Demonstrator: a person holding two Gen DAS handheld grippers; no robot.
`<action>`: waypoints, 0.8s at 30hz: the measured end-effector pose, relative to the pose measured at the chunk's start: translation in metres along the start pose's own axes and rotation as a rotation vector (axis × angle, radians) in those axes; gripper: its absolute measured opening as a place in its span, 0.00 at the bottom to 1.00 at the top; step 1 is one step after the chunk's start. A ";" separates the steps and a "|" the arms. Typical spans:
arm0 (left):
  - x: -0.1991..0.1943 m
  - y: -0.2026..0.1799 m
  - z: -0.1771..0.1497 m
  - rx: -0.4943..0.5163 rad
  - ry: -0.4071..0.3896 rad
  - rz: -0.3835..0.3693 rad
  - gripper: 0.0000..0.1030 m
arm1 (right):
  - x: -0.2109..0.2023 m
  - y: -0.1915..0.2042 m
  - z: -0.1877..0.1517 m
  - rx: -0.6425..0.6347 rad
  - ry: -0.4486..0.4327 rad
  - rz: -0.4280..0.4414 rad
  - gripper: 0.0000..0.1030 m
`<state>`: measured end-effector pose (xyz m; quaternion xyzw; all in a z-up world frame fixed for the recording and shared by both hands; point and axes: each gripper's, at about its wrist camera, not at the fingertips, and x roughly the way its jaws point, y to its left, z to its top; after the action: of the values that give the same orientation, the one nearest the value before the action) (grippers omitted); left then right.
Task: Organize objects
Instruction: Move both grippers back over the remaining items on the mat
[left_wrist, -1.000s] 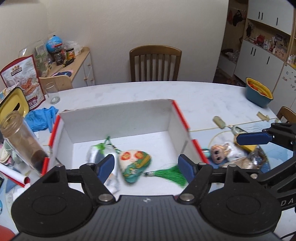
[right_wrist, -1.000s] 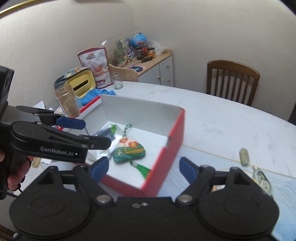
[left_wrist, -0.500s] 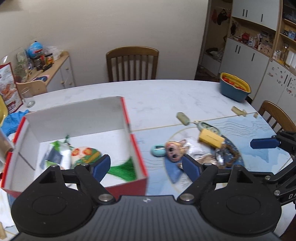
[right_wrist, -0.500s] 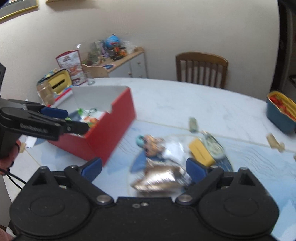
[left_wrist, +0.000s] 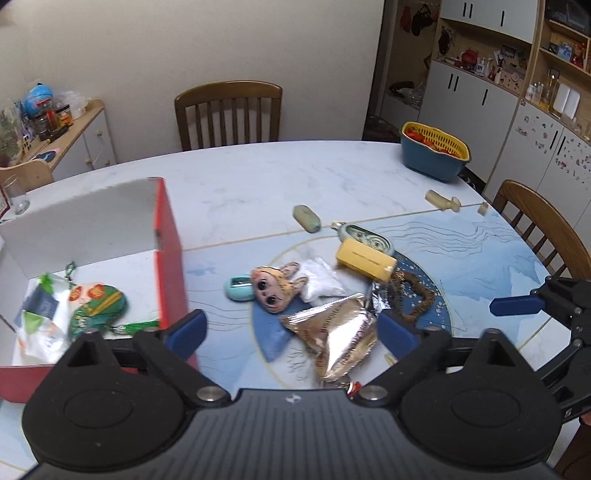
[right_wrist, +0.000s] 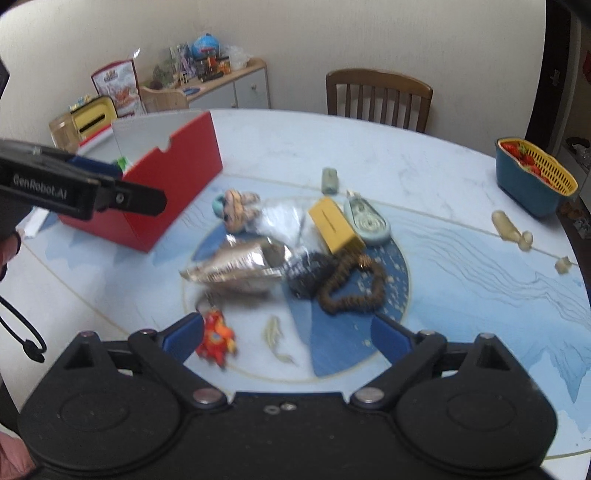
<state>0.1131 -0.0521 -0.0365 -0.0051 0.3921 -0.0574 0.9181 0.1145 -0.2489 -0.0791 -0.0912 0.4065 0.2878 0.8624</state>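
Note:
A red box with white inside (left_wrist: 168, 254) (right_wrist: 173, 166) stands at the table's left and holds a green pouch (left_wrist: 98, 306) and a plastic bag (left_wrist: 35, 314). A pile of small things lies to its right: a doll head (left_wrist: 275, 288) (right_wrist: 236, 206), a foil packet (left_wrist: 336, 328) (right_wrist: 240, 266), a yellow block (left_wrist: 365, 263) (right_wrist: 334, 225), a brown scrunchie (right_wrist: 351, 288), a red toy (right_wrist: 216, 338). My left gripper (left_wrist: 291, 332) is open above the foil packet. My right gripper (right_wrist: 288, 338) is open and empty over the pile's near edge.
A blue basket with a yellow strainer (left_wrist: 436, 155) (right_wrist: 535, 181) stands at the far right of the table. Wooden chairs (left_wrist: 229, 110) stand around it. A green capsule (left_wrist: 306, 218) and beige pieces (left_wrist: 443, 201) lie farther back. A cluttered sideboard (right_wrist: 207, 81) stands by the wall.
Both grippers have swung right, from over the red box to over the pile of small things. Both stay open and empty.

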 end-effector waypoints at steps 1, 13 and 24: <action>0.003 -0.003 -0.001 -0.003 -0.001 0.001 1.00 | 0.001 -0.002 -0.003 0.003 0.008 0.003 0.93; 0.052 -0.040 -0.006 0.008 0.042 0.019 1.00 | 0.022 -0.040 -0.008 0.006 0.024 -0.039 0.91; 0.088 -0.053 -0.009 -0.014 0.089 0.043 1.00 | 0.053 -0.086 0.014 0.057 0.029 -0.067 0.85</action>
<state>0.1613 -0.1139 -0.1029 -0.0007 0.4328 -0.0349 0.9008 0.1994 -0.2913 -0.1164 -0.0842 0.4237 0.2456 0.8678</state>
